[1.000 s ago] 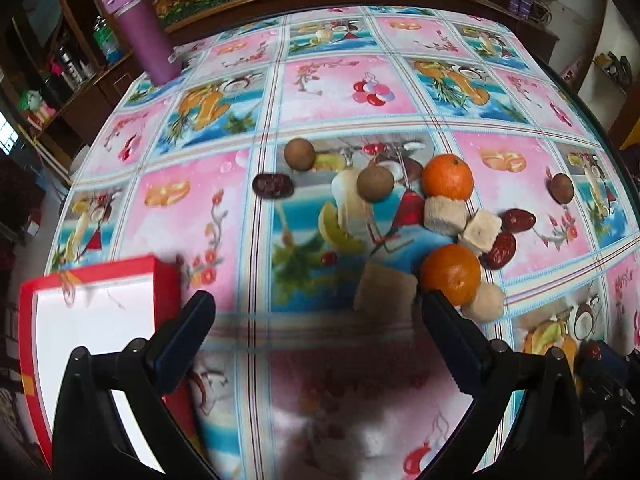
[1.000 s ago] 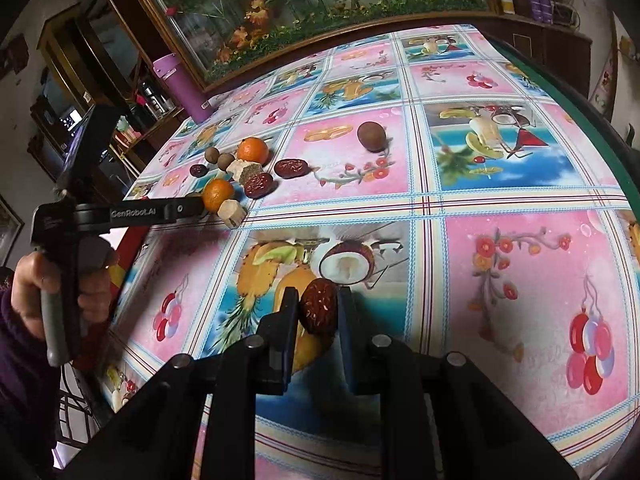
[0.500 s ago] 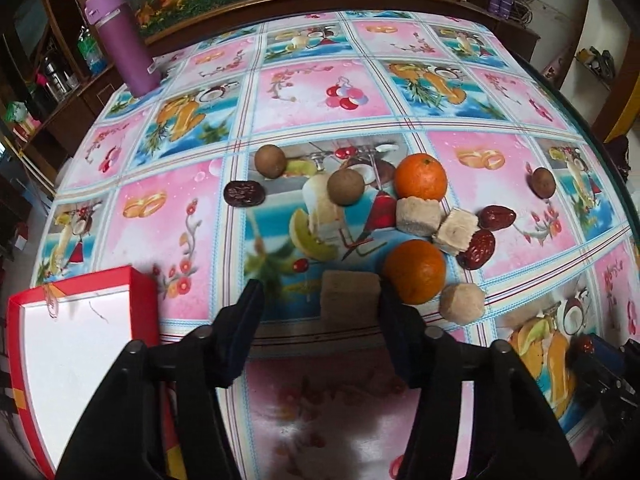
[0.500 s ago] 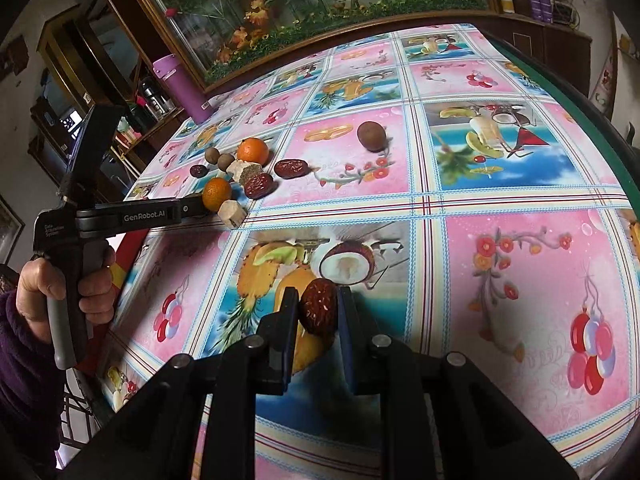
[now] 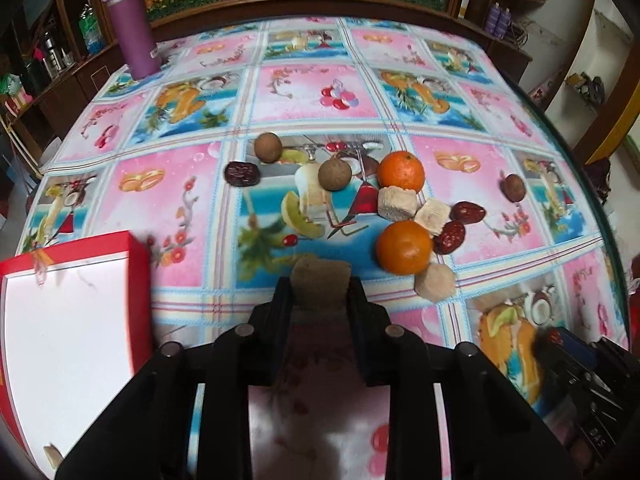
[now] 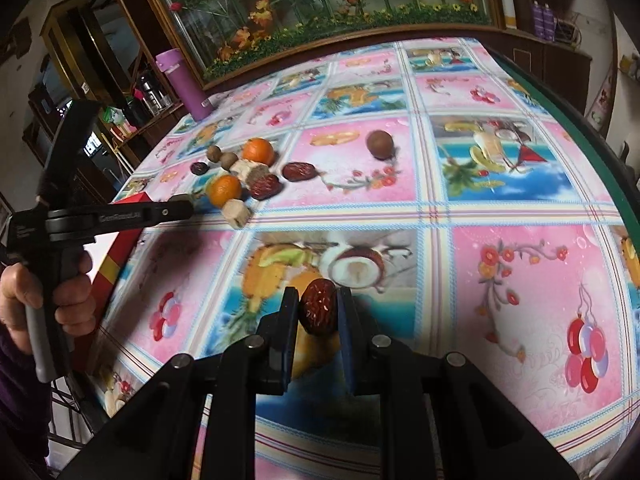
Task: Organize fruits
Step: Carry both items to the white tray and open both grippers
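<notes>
The left gripper (image 5: 320, 284) has just squeezed its jaws onto the brown cake block (image 5: 319, 278), near the table's (image 5: 192, 200) front edge, beside the red box (image 5: 68, 320). Best to lift it straight up, gently, so it does not crumble or bump the orange (image 5: 404, 247). The right gripper (image 6: 318, 312) pinches a red date (image 6: 318, 311). Only the right view shows the hand (image 6: 44, 292) holding the left tool; only the left view shows inside the box.

Only one legible marking: "GenRobot.AI", small pale lettering along the black side bar of the left claw (image 6: 182, 210), at 9 o'clock in the right wrist view. A smaller line on its rear block is unreadable.
</notes>
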`<state>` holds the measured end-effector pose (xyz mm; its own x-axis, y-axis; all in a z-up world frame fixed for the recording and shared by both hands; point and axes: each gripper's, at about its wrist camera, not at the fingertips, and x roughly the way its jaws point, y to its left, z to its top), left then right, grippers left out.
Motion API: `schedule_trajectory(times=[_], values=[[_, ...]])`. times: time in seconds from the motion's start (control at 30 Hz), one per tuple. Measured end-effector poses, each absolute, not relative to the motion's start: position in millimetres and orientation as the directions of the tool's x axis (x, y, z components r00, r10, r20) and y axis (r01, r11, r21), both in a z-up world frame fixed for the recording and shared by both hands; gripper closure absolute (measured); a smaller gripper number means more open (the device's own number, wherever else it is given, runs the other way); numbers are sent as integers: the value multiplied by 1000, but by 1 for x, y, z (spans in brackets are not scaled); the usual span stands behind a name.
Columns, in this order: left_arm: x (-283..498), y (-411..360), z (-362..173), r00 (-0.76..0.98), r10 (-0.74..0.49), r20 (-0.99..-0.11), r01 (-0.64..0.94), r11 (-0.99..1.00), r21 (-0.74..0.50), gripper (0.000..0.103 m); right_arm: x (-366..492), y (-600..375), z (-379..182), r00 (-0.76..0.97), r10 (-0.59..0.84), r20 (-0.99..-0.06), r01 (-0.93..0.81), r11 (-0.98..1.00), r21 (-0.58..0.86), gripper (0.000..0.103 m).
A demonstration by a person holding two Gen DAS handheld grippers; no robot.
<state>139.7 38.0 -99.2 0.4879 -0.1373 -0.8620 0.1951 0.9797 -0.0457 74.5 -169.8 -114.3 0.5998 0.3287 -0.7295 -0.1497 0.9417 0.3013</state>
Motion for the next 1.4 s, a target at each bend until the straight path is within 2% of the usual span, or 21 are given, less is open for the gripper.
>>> schedule_trajectory(times=[0.2,0.43,0.7,1.03,1.27,1.4], values=[[97,65,-65,557,-164,-814,189,980,-68,74,72,-130,-95,604,370,-705,-239,929,283,86],[33,133,-36,634,-98,-767,82,995,-59,74,67,-38,-71,566,471,-676,-444,866,232,86],[-9,201,-61,600,39,-799,-55,998,8,74,56,60,-74,477,556,-681,-609,767,200,86],[-19,229,-92,539,48,-841,-103,995,-9,74,49,101,-103,374,549,-747,-649,731,212,86],[-23,238,-93,539,70,-839,-130,992,0,73,41,109,-106,348,540,-766,-665,718,204,85],[-26,249,-89,547,65,-835,-154,988,-24,70,35,114,-109,307,546,-779,-690,691,213,85]])
